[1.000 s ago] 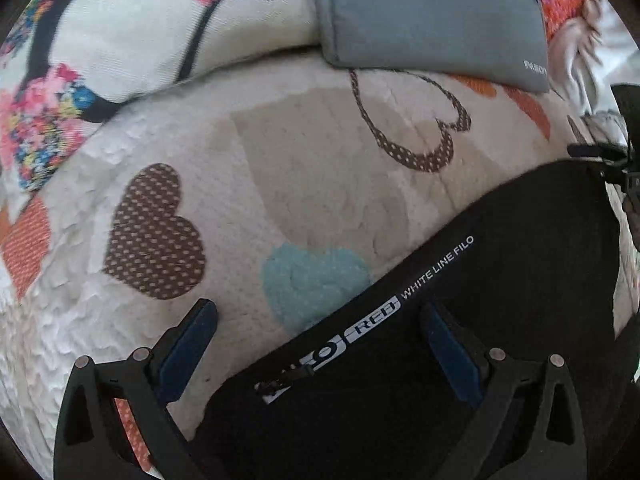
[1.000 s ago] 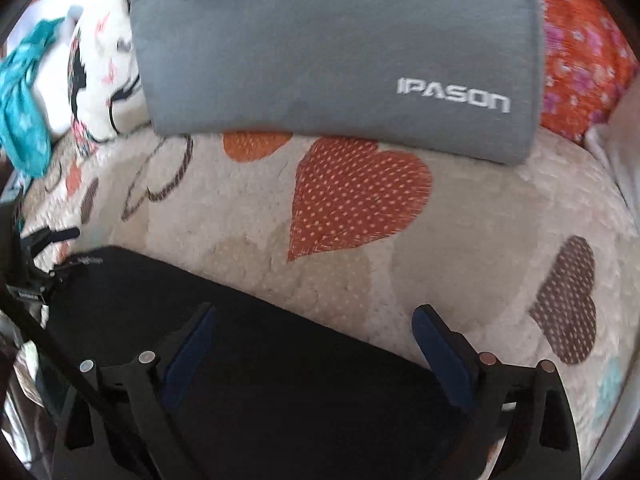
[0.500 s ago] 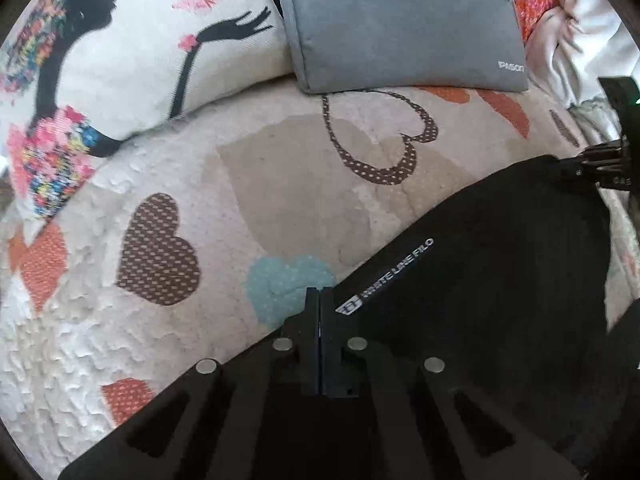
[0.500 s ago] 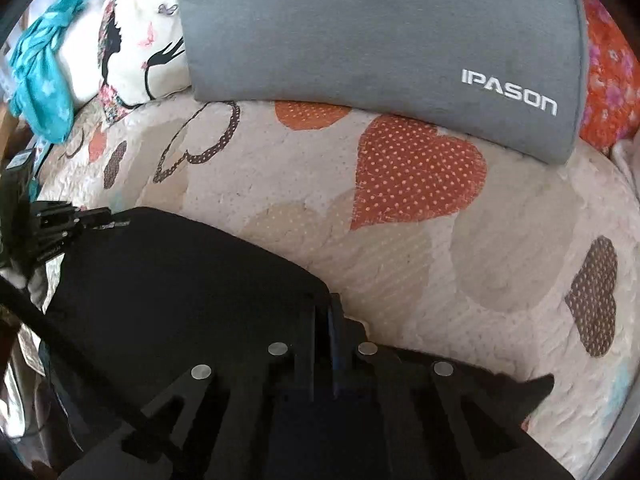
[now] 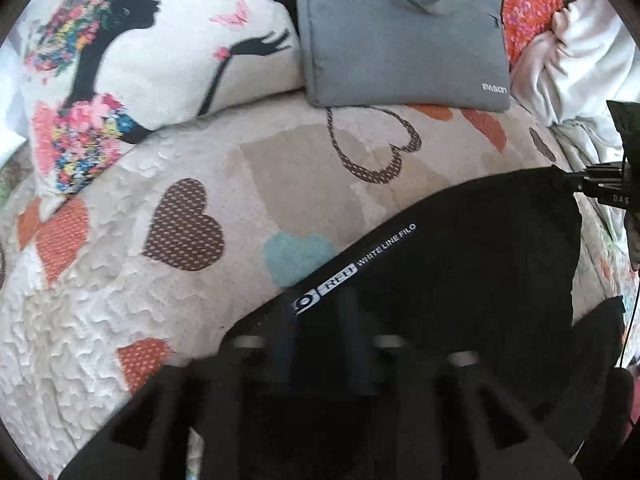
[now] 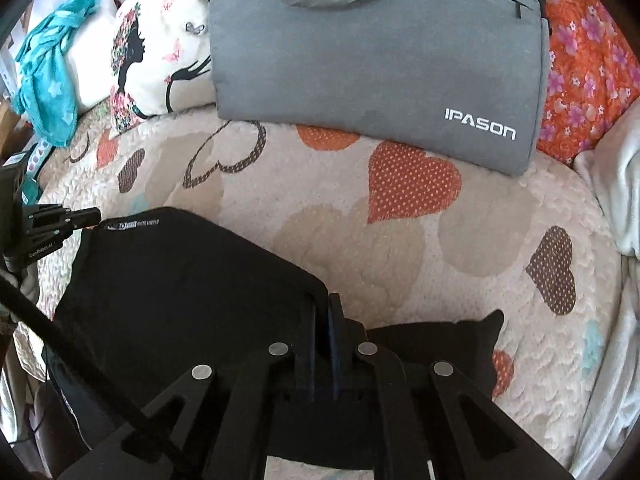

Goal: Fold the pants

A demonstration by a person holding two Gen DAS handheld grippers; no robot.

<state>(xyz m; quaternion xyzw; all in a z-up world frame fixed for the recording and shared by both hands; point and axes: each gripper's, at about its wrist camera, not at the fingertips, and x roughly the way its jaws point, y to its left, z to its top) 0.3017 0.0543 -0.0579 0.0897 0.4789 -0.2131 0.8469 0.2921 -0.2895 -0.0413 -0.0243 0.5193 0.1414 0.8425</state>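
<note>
Right gripper (image 6: 322, 320) is clamping down, jaws nearly together, and it is pinching the near corner of the black pants (image 6: 180, 288), with the cloth peaking up into the fingers. The left gripper (image 5: 316, 332) is a different story: its jaws have just been opening and are standing part-way apart in a blurred view, with the labelled edge of the pants running between them but no pad visibly pressing on it.

The pants are lying spread across the near part of the heart-patterned quilt (image 5: 280, 168), already doubled into a broad flat panel by the look of it. They are reading as light, soft and limp, so they are likely to sag and drape from any single pinch. The corners and the hemmed edge are offering the best hold, one gripper at each end to keep the fold line straight. Slipping looks unlikely, and breakage is no concern.

Further out, a grey laptop bag (image 6: 380, 60) is lying flat at the far side of the quilt, handle flopped over; what it is carrying cannot be seen. A printed pillow (image 5: 160, 60) is sitting just beside it.
</note>
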